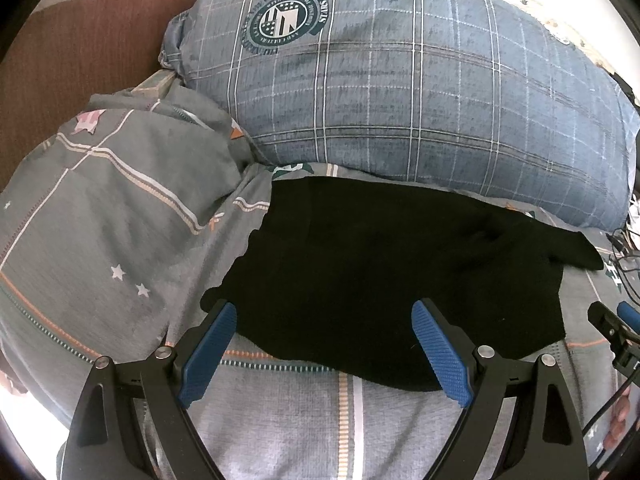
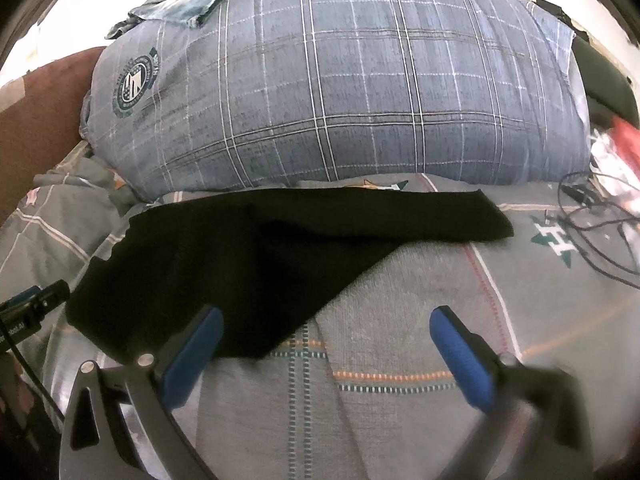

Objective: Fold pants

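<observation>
Lying spread on a bed, black pants (image 1: 380,264) cover part of a grey bedsheet (image 1: 120,240) that is printed with thin stripes and small stars. The pants look partly folded: in the right wrist view one narrow black strip (image 2: 440,212) reaches off to the right, while the wider dark mass sits to the left. Their far edge lies just beside a large blue plaid pillow (image 1: 400,80), which bears a round crest badge near its upper left. A scrap of faded denim cloth (image 2: 188,0) rests on top of the pillow. A brown cushion (image 1: 80,40) sits at the far left.

The left gripper (image 1: 324,320) hangs over the near edge of the pants with its blue-padded fingers (image 1: 208,356) spread wide and nothing between them. The right gripper (image 2: 326,320) is also wide open and empty; its left pad overlaps the near corner of the pants in the view, its right pad is over bare sheet, and the right finger is blurred. Whether either gripper touches the fabric cannot be told.

A tangle of thin dark cables (image 2: 592,216) lies on the sheet at the far right, well apart from the pants.
</observation>
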Demonstrator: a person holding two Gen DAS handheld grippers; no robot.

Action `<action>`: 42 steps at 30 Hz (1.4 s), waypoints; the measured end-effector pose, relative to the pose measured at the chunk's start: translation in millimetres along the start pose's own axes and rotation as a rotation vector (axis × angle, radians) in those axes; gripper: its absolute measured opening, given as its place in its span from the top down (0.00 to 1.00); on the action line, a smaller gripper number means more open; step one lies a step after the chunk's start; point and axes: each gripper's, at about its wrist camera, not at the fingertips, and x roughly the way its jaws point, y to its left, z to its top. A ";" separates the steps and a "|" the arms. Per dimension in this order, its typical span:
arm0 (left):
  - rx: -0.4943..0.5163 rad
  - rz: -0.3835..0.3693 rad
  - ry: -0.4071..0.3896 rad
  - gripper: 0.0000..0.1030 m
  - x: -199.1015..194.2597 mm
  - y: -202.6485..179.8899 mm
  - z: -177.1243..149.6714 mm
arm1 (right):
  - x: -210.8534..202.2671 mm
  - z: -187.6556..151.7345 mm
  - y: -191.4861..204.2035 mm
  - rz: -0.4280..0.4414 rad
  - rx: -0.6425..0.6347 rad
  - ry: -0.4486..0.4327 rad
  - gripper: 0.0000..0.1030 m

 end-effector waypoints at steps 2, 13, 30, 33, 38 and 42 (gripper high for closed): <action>-0.002 0.000 0.005 0.13 2.5 -0.3 0.3 | 1.9 -0.4 -1.0 0.001 0.004 0.004 0.00; -0.005 0.004 0.016 0.13 9.6 -1.6 -1.1 | 8.9 -3.1 0.1 0.002 0.005 0.021 0.00; -0.020 0.004 0.065 0.13 19.6 8.7 -14.7 | 26.2 -7.7 -20.3 0.009 0.063 0.058 0.01; -0.047 -0.013 0.094 0.13 23.1 16.2 -20.0 | 34.5 -6.9 -34.8 0.030 0.119 0.078 0.02; -0.111 -0.038 0.135 0.13 33.1 29.3 -23.0 | 51.1 -1.2 -52.7 0.072 0.186 0.106 0.12; -0.161 -0.073 0.164 0.13 46.5 35.2 -19.6 | 69.2 3.4 -59.0 0.093 0.202 0.135 0.19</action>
